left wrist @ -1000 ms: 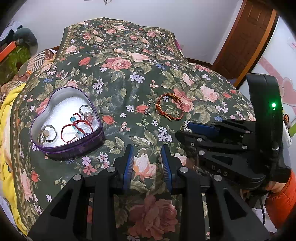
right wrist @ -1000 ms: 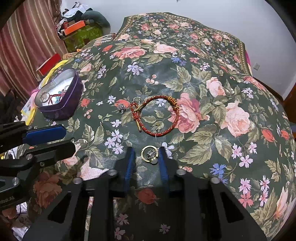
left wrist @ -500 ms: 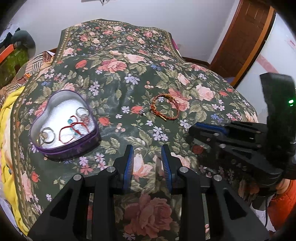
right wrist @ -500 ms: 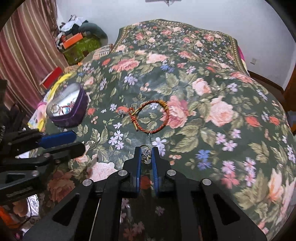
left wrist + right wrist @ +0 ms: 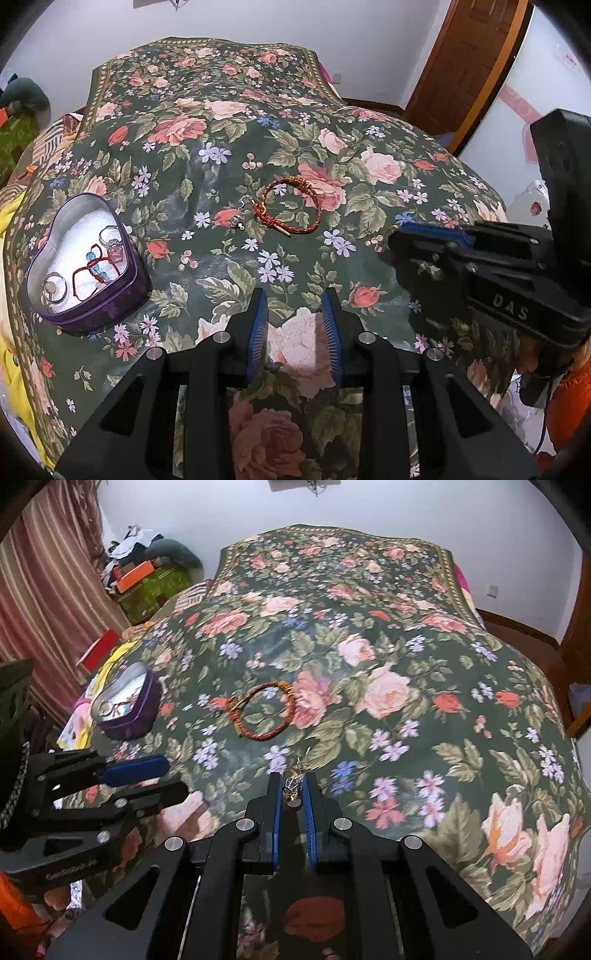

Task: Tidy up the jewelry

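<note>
Right gripper (image 5: pixel 293 788) clenched on a small gold ring (image 5: pixel 291 785) above the floral bedspread (image 5: pixel 369 657), left gripper (image 5: pixel 294 308) released, red braided bracelet (image 5: pixel 286 209) farther off, heart-shaped tin (image 5: pixel 83 260) far left

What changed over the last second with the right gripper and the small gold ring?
The right gripper closed on the small gold ring and lifted it off the floral bedspread. The left gripper stayed open; red braided bracelet and purple heart-shaped tin unmoved.

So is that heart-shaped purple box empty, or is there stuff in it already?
Not empty. The lidless heart-shaped box already holds jewelry on its white lining: a red cord bracelet with blue beads and some silver rings.
</note>
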Tool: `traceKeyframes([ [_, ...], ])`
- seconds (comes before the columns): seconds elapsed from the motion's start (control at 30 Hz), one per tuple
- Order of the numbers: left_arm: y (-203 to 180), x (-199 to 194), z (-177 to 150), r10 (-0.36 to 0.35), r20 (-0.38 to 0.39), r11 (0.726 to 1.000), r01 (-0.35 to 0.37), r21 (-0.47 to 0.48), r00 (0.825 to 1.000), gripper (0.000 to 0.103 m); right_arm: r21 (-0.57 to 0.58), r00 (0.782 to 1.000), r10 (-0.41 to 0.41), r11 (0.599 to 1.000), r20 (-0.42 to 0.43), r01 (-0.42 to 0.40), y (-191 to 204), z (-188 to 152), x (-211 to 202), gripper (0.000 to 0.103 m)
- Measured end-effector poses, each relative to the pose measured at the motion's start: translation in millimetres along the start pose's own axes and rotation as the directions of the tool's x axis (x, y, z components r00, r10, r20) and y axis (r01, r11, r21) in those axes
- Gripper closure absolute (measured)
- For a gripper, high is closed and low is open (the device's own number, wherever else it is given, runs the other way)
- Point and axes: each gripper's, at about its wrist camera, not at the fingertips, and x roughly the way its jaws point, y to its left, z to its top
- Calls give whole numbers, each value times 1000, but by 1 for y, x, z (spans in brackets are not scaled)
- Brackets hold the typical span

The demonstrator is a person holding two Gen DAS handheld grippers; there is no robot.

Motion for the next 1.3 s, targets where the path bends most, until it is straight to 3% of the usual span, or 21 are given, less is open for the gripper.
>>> traceKeyframes([
  [0.27,8,0,-1,0,-11,1000,0,-22,1000,74,13,999,27,1000,-17,-27,1,2,-1,92],
  [0.7,-10,23,5,-29,-49,999,31,38,998,74,69,999,-20,997,33,17,-21,1,-23,91],
  [0.93,-18,37,13,0,-46,996,4,92,999,74,70,999,-4,998,34,1,-20,1,-21,91],
  [1.3,-10,30,10,46,-30,995,-43,92,998,74,34,999,33,999,-3,-33,-8,3,-6,91],
])
